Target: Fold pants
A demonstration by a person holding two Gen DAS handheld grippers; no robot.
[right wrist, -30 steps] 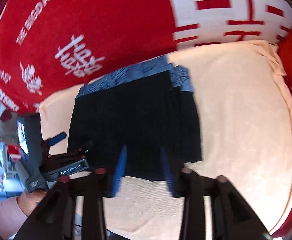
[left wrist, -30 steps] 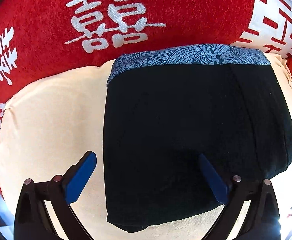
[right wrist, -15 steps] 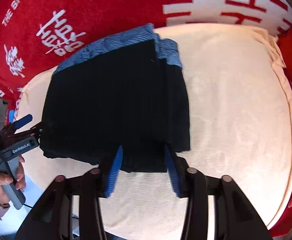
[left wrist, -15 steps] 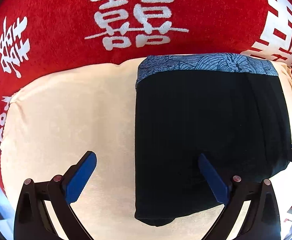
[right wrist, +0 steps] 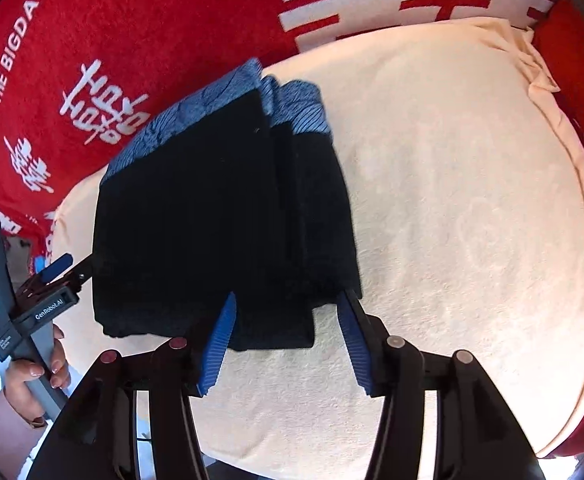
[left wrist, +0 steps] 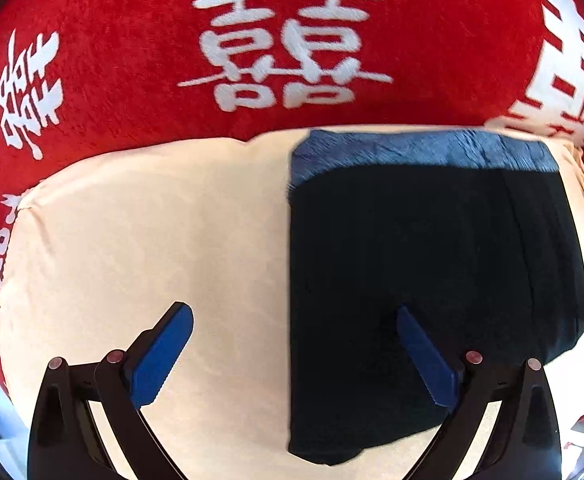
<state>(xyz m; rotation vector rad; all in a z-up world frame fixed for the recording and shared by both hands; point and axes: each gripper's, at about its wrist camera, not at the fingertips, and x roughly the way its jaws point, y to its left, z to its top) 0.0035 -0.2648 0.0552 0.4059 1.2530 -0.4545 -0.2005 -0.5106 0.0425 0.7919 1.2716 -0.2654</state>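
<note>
Both views bright, even daylight, colours saturated. Strong fisheye bend with dark vignette in the corners. Left wrist view: motion blur smears the white characters on the red plush blanket (left wrist: pixel 131 60) and the blue patterned waistband (left wrist: pixel 420 148); blown-out glare at lower right edge. Right wrist view sharper; overexposed white patch at lower left. The folded black pants (right wrist: pixel 219 232) read as flat black, little detail. Shadows soft on the cream towel (right wrist: pixel 452 220).

Black folded fabric pants (right wrist: pixel 219 216) with a blue line-patterned waistband lie on a cream cloth (right wrist: pixel 452 200) against red fabric (left wrist: pixel 131 40) printed with white characters
</note>
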